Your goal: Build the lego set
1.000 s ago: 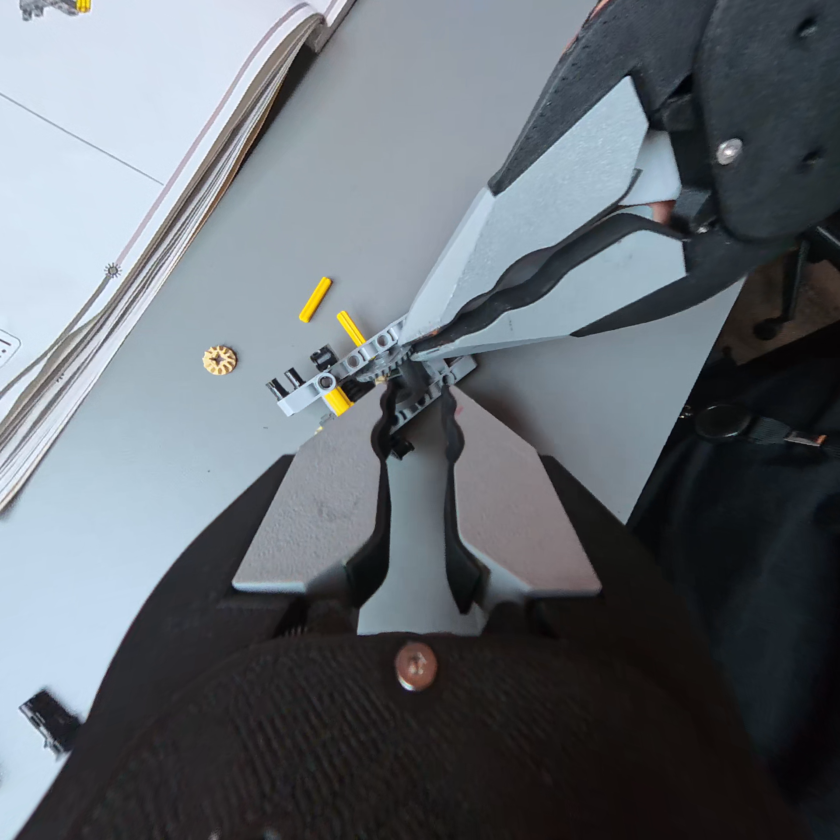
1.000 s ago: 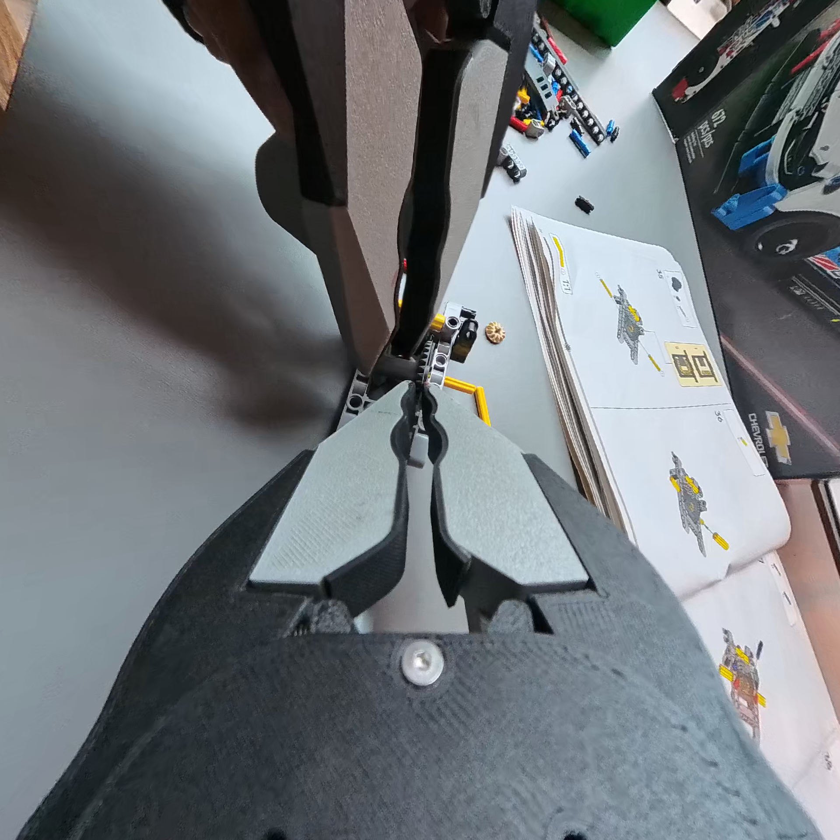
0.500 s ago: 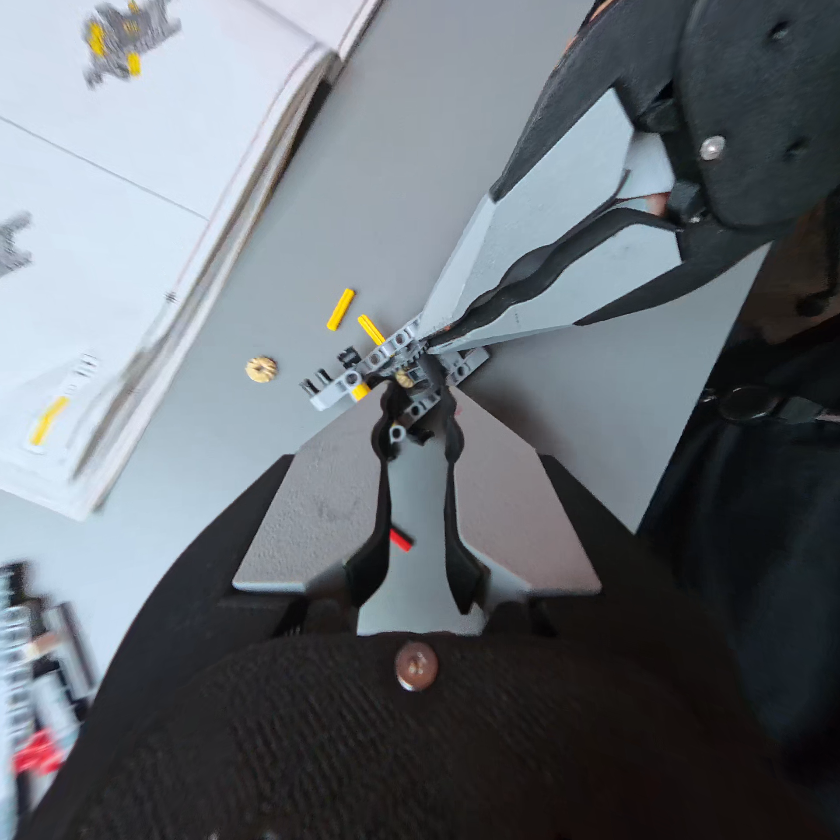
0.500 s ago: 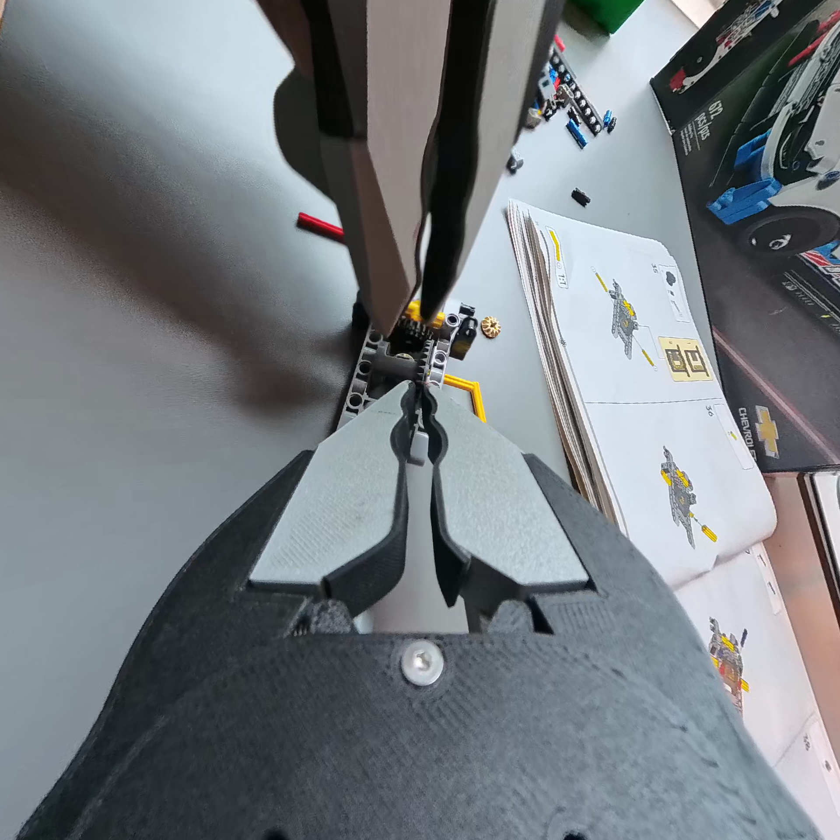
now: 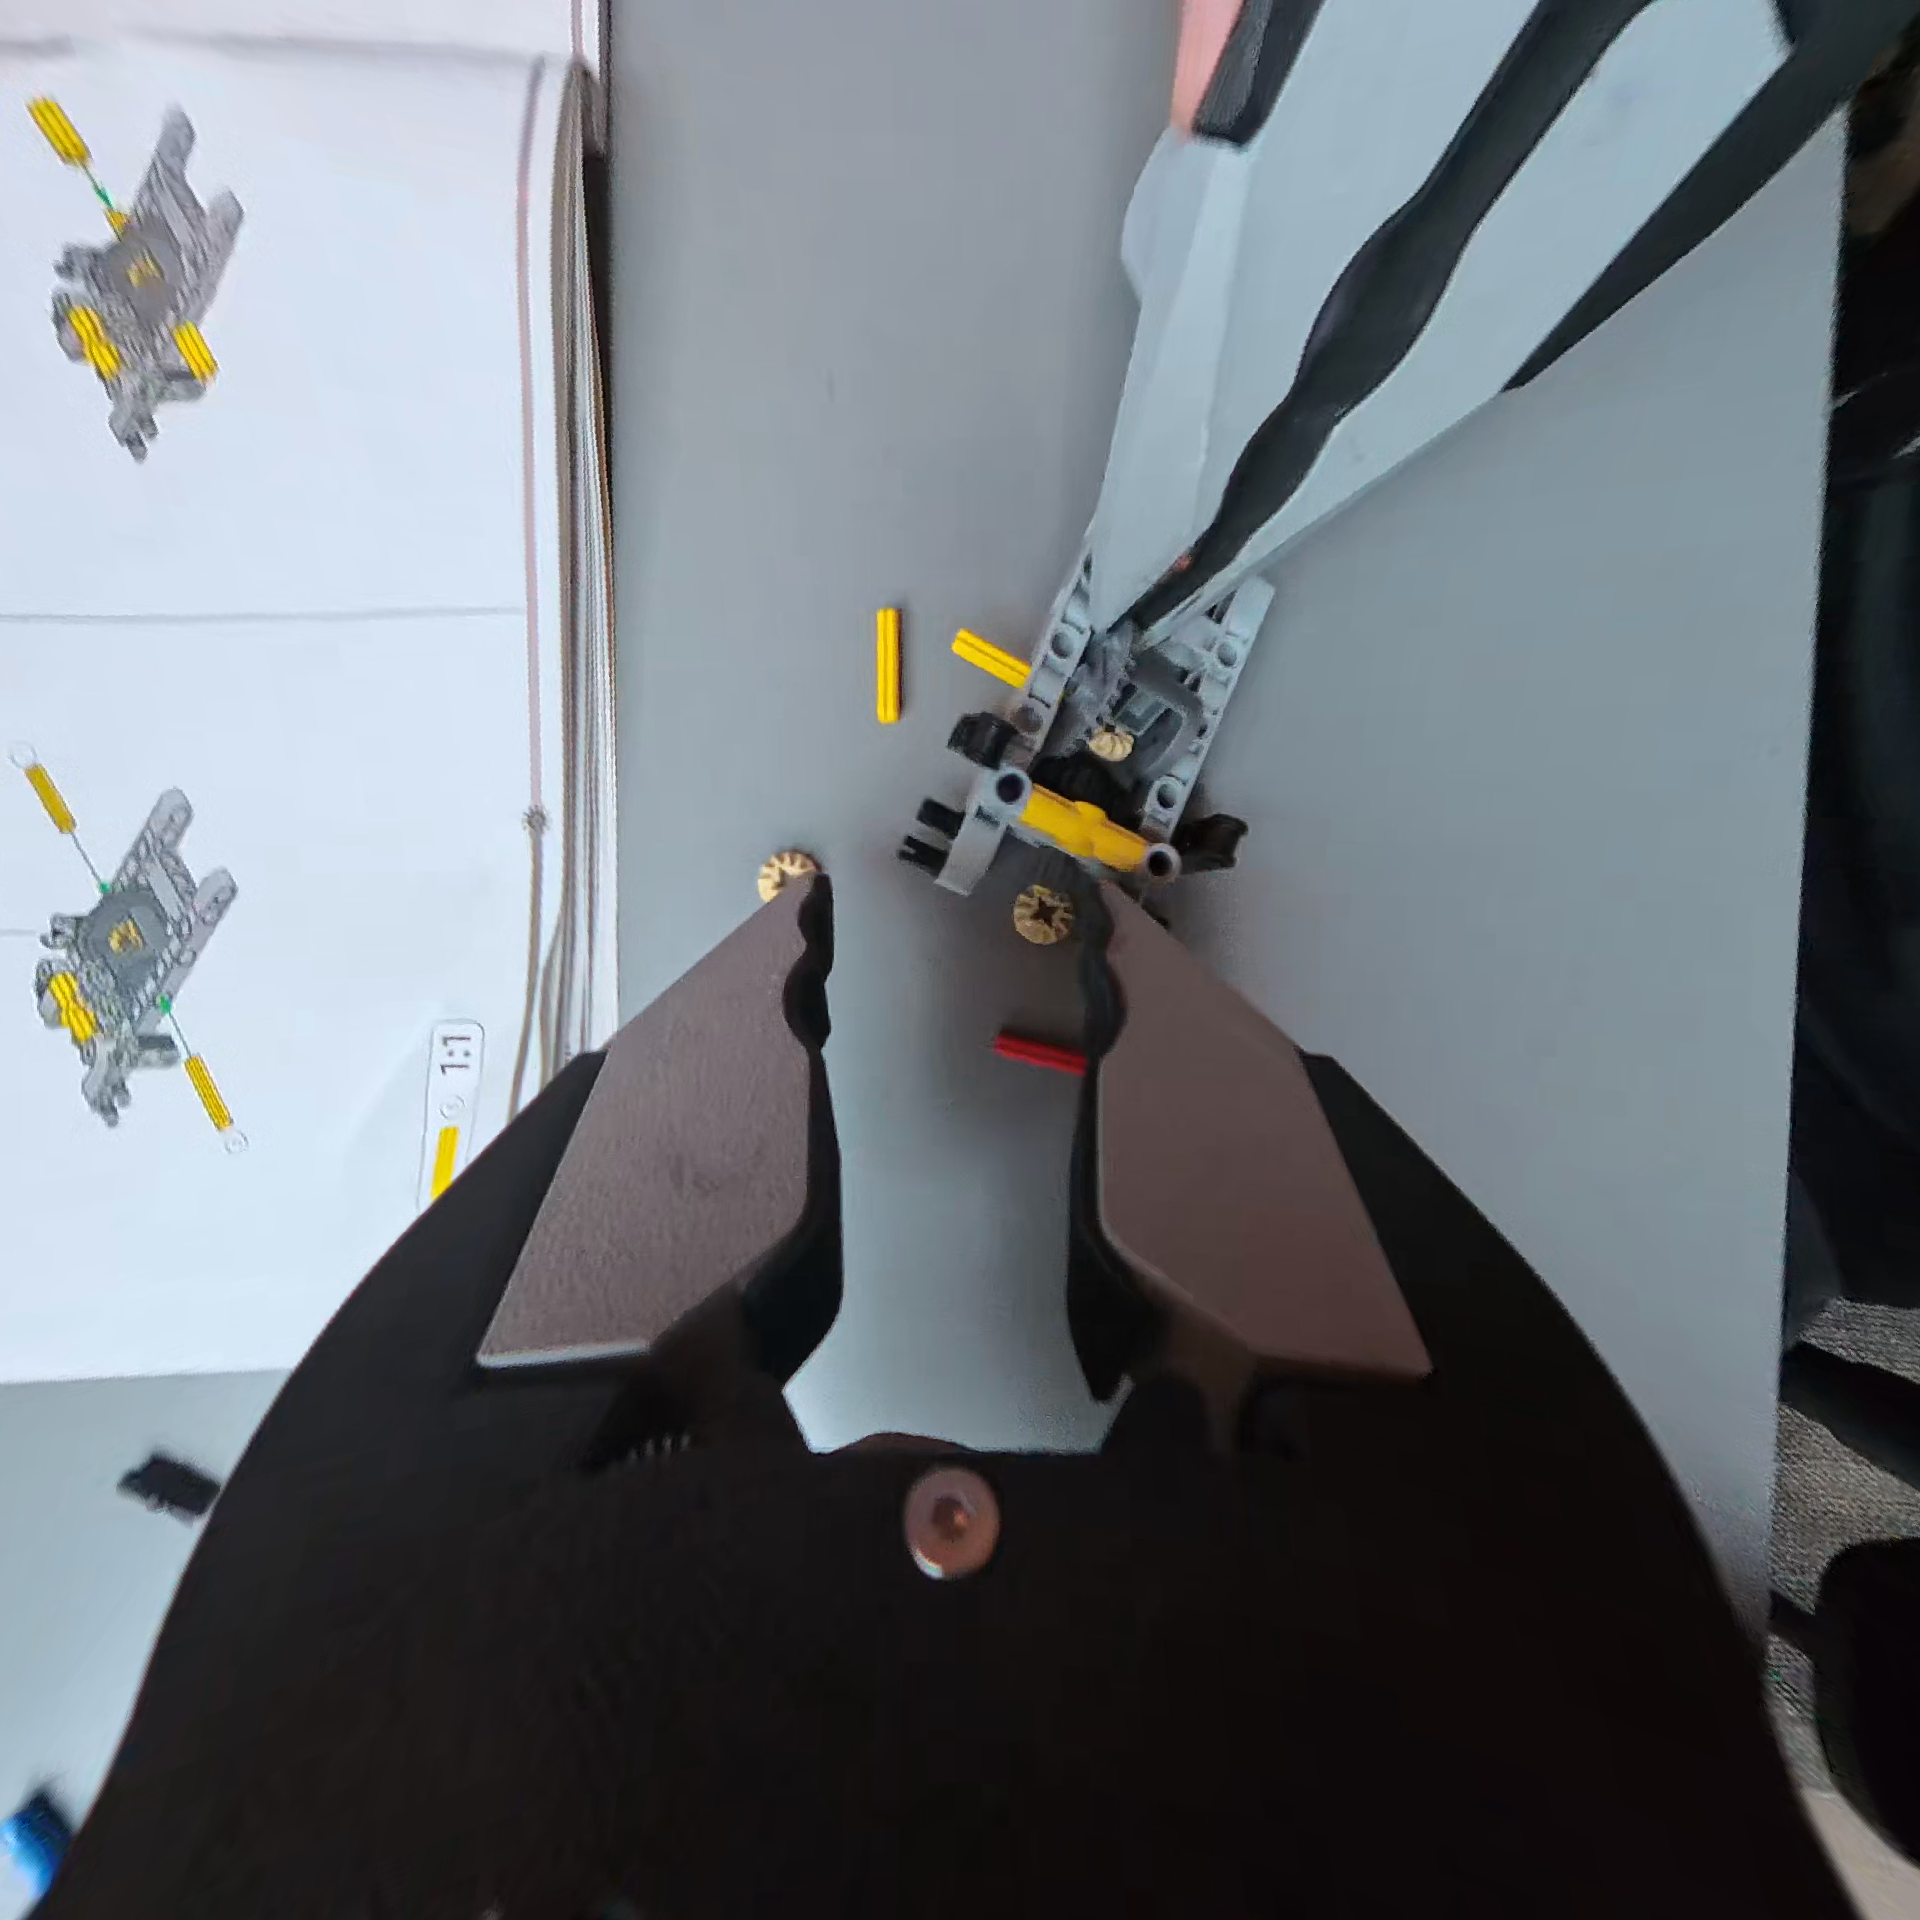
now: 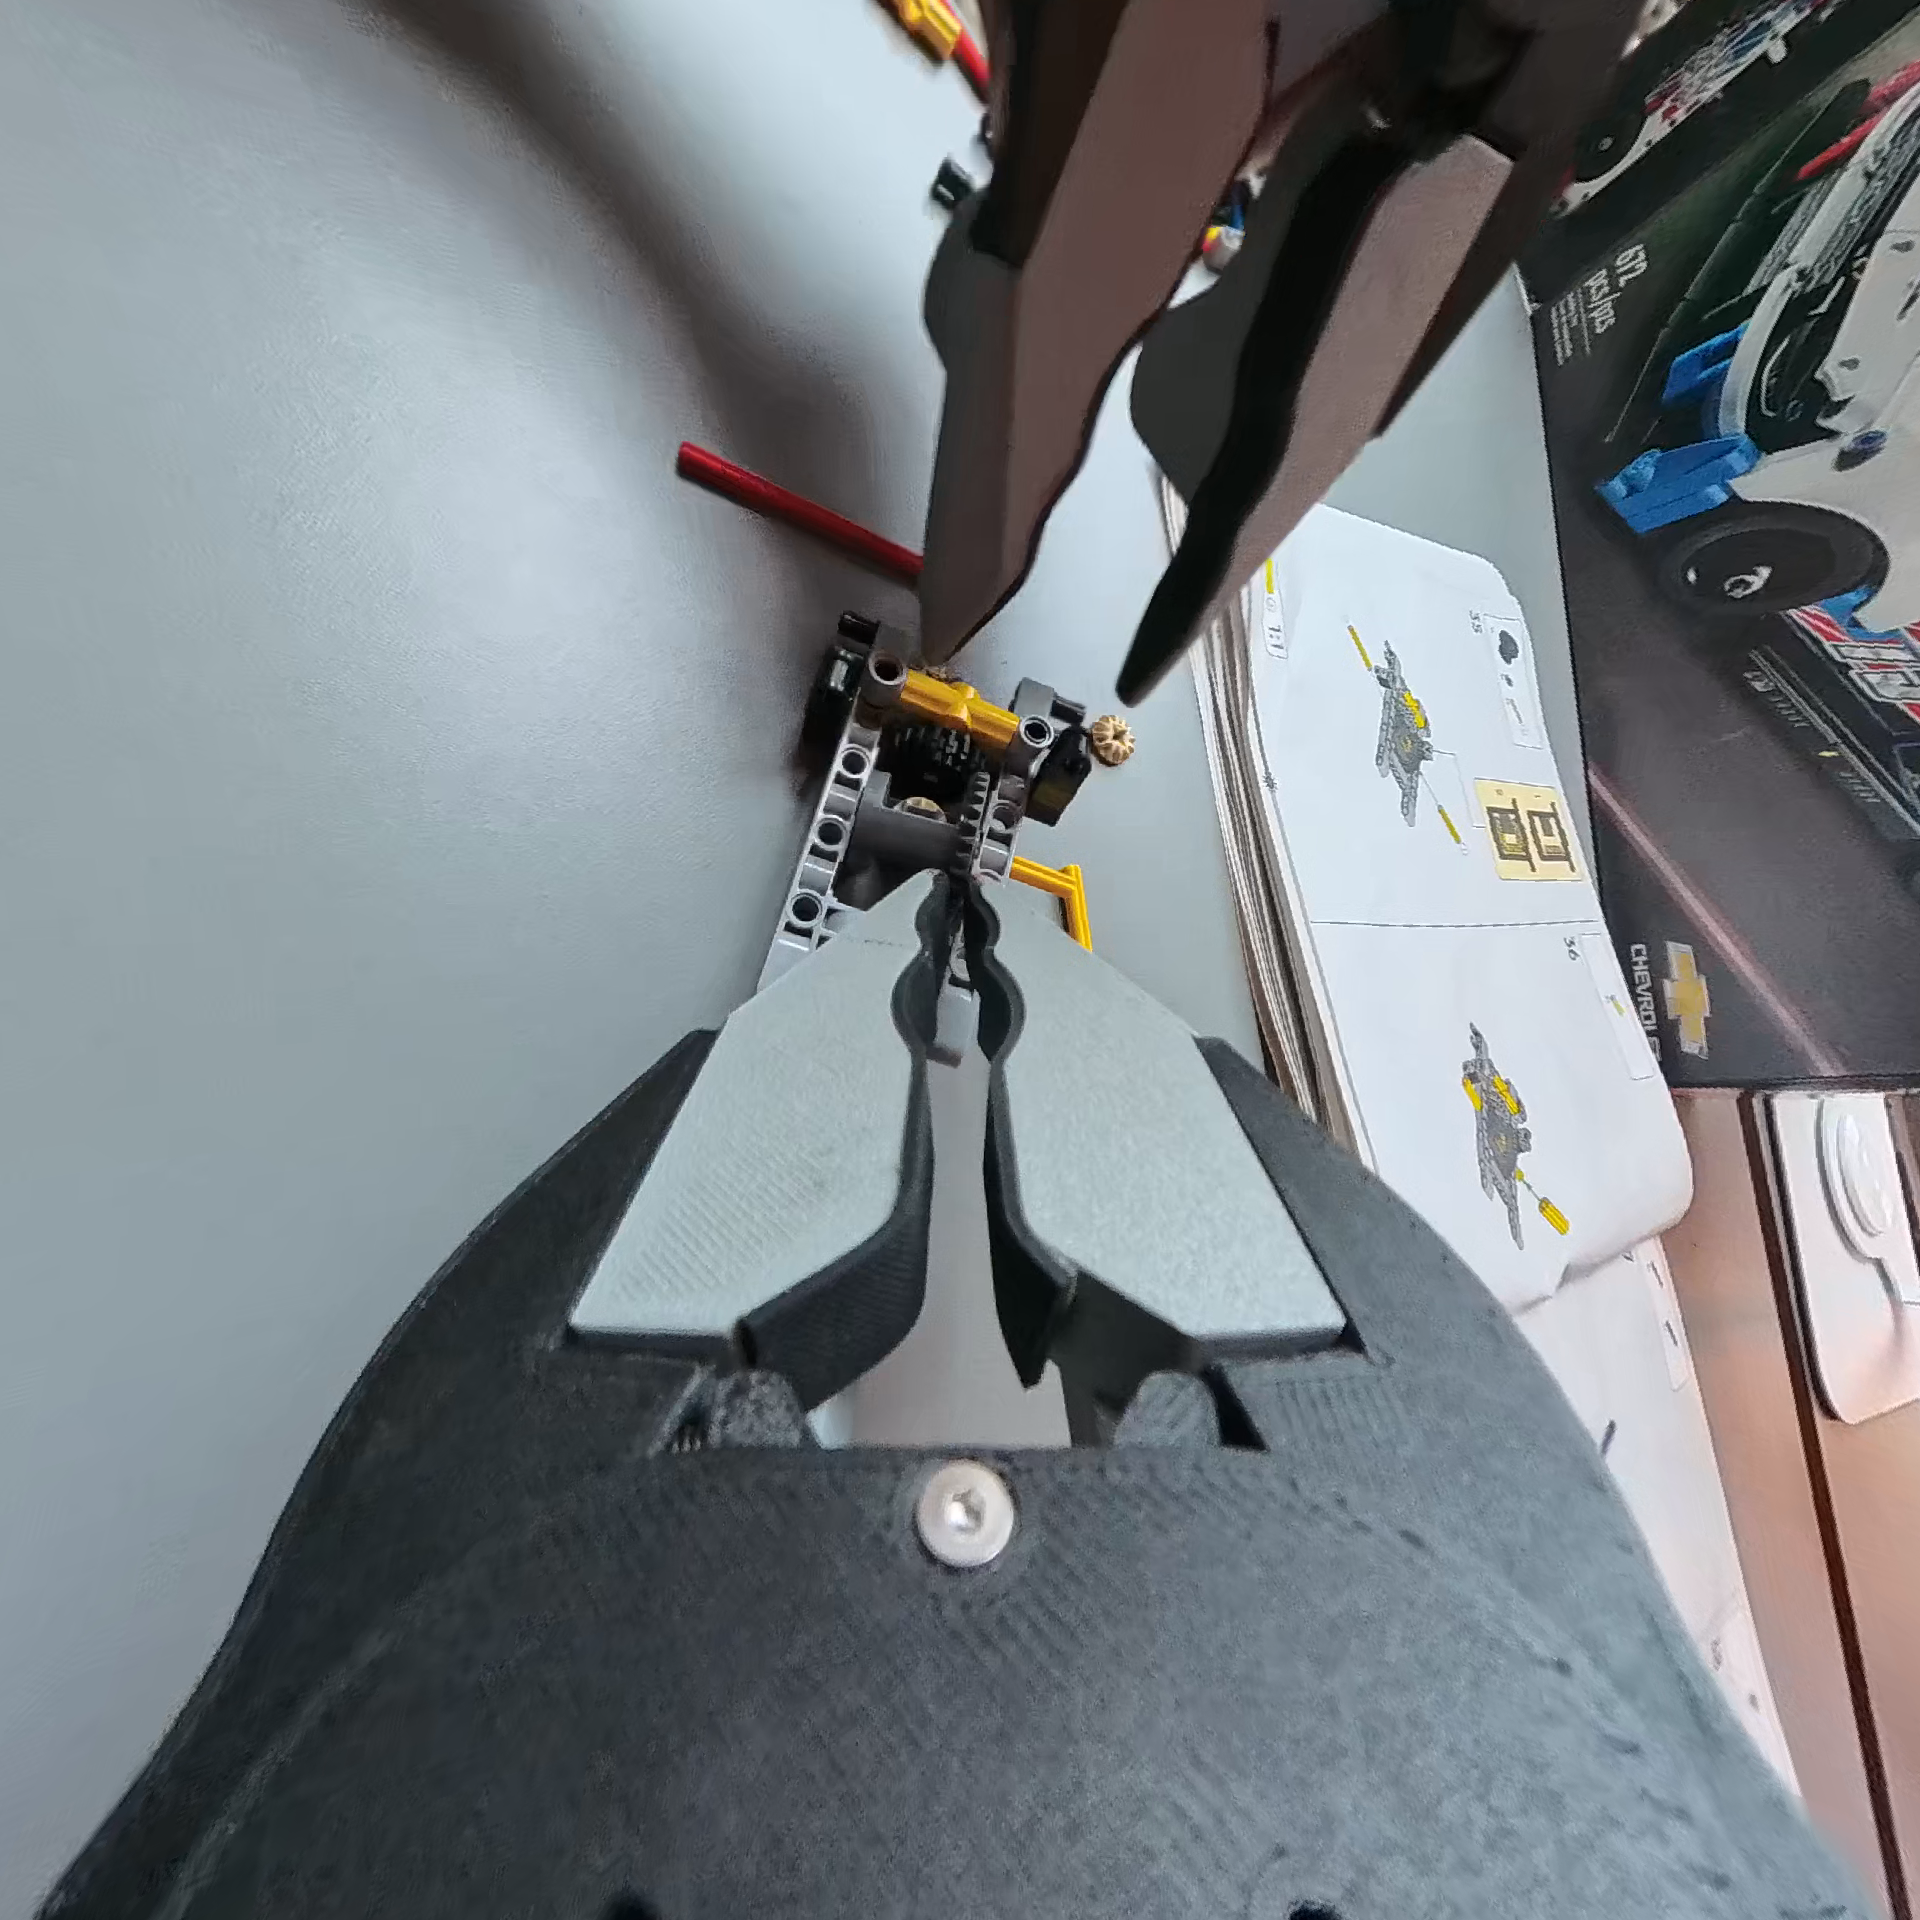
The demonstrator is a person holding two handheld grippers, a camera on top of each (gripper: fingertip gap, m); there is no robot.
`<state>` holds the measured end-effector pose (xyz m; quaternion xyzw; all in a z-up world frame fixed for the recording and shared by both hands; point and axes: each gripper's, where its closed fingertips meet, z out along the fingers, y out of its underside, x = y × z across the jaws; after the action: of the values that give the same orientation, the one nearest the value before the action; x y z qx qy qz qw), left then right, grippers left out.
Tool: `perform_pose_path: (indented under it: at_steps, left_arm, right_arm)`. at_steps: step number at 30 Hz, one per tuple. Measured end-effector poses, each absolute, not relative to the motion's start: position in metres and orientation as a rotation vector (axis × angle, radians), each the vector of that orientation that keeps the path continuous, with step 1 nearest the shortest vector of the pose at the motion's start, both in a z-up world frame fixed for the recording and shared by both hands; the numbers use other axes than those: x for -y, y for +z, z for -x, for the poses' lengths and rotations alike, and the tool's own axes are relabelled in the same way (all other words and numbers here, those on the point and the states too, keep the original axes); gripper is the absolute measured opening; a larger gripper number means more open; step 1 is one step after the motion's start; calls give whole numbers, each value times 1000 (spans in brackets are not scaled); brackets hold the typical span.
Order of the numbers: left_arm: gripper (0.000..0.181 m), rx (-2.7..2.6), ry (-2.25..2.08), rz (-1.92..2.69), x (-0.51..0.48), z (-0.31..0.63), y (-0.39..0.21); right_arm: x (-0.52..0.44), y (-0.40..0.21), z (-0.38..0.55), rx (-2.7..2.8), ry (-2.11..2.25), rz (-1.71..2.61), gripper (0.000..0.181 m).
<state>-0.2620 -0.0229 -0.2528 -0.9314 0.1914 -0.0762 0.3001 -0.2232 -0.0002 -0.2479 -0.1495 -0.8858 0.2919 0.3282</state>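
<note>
Grey matte tabletop (image 5: 1455, 935) carries everything. Dark printed cardboard set box (image 6: 1714, 623) lies at the far right in the right wrist view, beside the open white instruction booklet (image 5: 260, 727) with its stacked page edges facing the work area.

Left gripper (image 5: 961, 914), brown-faced fingers on a black body: jaws spread wide, holding nothing. Its tips sit just short of the assembly, one on either side of the near end. In the right wrist view it comes down from above, one tip right at the yellow cross-piece end, the other free above the table next to the booklet edge.

Right gripper (image 6: 961, 914), pale grey fingers with black wavy pads: jaws drawn narrow, clamped on the far end of the small grey-beamed lego assembly (image 5: 1101, 758), pinching it at the dark gear section between the two light grey holed beams. The assembly rests on the table, pointing from the right gripper toward the left.

Loose parts:
- thin red axle rod (image 5: 1039, 1051), on the table between the left fingers, close to the right-hand one;
- short yellow axle (image 5: 888, 665), just beside the assembly, apart from it;
- tan bevel gear (image 5: 1042, 914), close to the assembly's near end;
- second tan bevel gear (image 5: 784, 871), at the tip of the left gripper's left-hand finger.
</note>
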Motion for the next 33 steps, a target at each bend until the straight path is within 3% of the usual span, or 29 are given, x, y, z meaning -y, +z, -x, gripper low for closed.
perform_pose_path:
  at_steps: [7,13,21,27,30,33]
  left_arm:
    - [43,-579,-589,2410,23,252,-258]
    - [18,-616,-849,2359,26,230,-253]
    - [3,-603,-970,2329,33,218,-246]
    - [32,-457,-1105,2334,33,220,-242]
    - [31,-427,-1122,2364,32,222,-250]
    - [19,-451,-1121,2388,34,218,-256]
  right_arm:
    - [1,-241,218,2389,748,366,0]
    - [3,-240,210,2451,647,266,0]
    - [7,-240,207,2531,476,95,0]
    - [7,-239,210,2550,392,4,0]
    - [8,-239,212,2577,370,-12,0]
    - [6,-240,213,2606,346,-17,0]
